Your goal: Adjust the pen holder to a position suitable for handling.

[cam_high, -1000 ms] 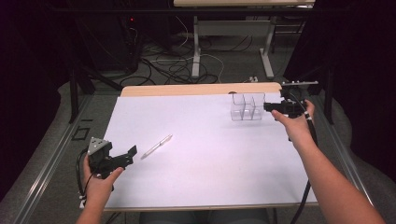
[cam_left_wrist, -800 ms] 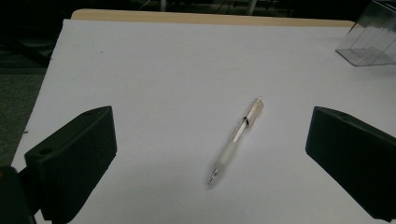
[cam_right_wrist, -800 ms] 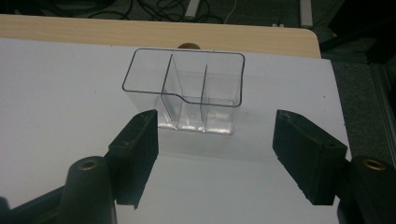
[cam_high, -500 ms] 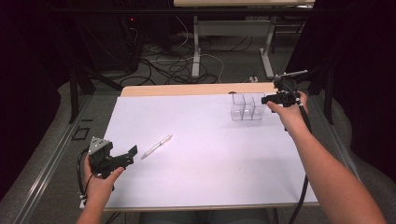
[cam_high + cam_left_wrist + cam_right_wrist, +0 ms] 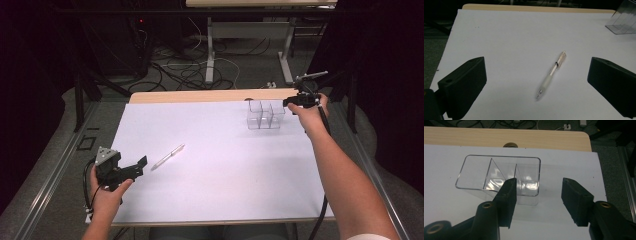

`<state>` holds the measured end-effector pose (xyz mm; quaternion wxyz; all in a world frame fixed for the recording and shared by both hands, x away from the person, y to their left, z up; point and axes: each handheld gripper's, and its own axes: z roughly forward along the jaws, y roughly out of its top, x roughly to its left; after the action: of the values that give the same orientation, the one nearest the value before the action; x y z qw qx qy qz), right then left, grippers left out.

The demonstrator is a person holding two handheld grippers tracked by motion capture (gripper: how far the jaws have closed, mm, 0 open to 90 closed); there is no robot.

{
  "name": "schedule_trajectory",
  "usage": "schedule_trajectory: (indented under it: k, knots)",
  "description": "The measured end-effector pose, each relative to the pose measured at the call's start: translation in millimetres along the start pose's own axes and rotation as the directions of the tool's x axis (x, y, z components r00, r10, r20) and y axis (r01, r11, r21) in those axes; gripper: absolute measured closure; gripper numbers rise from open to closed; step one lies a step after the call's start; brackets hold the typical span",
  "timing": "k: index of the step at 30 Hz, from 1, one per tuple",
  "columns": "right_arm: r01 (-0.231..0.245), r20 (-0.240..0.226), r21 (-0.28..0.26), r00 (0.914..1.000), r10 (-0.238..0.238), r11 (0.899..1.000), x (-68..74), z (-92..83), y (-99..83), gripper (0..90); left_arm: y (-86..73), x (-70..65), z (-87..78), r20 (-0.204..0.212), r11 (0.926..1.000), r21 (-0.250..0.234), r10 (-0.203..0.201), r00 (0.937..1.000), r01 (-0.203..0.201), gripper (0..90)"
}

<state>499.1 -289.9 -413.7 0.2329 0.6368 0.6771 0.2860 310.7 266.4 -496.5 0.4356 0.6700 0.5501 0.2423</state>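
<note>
A clear plastic pen [image 5: 168,155] [image 5: 552,74] lies on the white table sheet [image 5: 215,165], just ahead of my left gripper [image 5: 141,164] [image 5: 536,82]. That gripper is open near the front left edge, its jaws wide apart on either side of the pen. A clear organiser box [image 5: 265,115] [image 5: 499,173] with three compartments stands at the back right. My right gripper [image 5: 288,103] [image 5: 539,200] hovers open just right of and above the box, one jaw over its near right corner. Nothing is held.
The wooden table edge [image 5: 200,96] [image 5: 499,137] runs along the back, with a small dark hole [image 5: 510,145] behind the box. Cables and desk legs [image 5: 210,55] lie on the floor beyond. A metal rail [image 5: 55,165] borders the left side.
My right gripper has risen and moved toward the back right of the table, beside the clear box. The left gripper and the pen have stayed put.
</note>
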Motion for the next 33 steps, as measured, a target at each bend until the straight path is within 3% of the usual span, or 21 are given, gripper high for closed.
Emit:
schedule_trajectory:
  k: [7, 13, 21, 33]
  knots:
    - [0.006, 0.004, -0.019, 1.0000, -0.006, 1.000, -8.4, 14.6, 2.8, 45.1, -0.5, 0.5, 0.4, -0.004, 1.0000, 0.005, -0.001, 1.0000, 0.001, 2.8]
    - [-0.013, -0.003, -0.031, 0.9999, 0.013, 0.999, -11.2, 24.5, 4.6, 52.6, -1.0, 0.1, 2.0, -0.004, 0.9999, 0.011, -0.003, 1.0000, 0.003, 3.1]
    - [0.022, -0.016, -0.057, 0.9996, -0.023, 0.998, -10.5, 37.8, 4.2, 54.4, -1.5, 0.0, 1.7, -0.011, 0.9998, 0.012, -0.013, 0.9999, 0.013, 3.4]
    - [0.021, -0.028, 0.006, 0.9994, -0.021, 1.000, -9.0, 56.6, 1.2, 63.1, -2.9, 0.7, 2.4, -0.015, 0.9996, 0.014, -0.026, 0.9995, 0.027, 4.2]
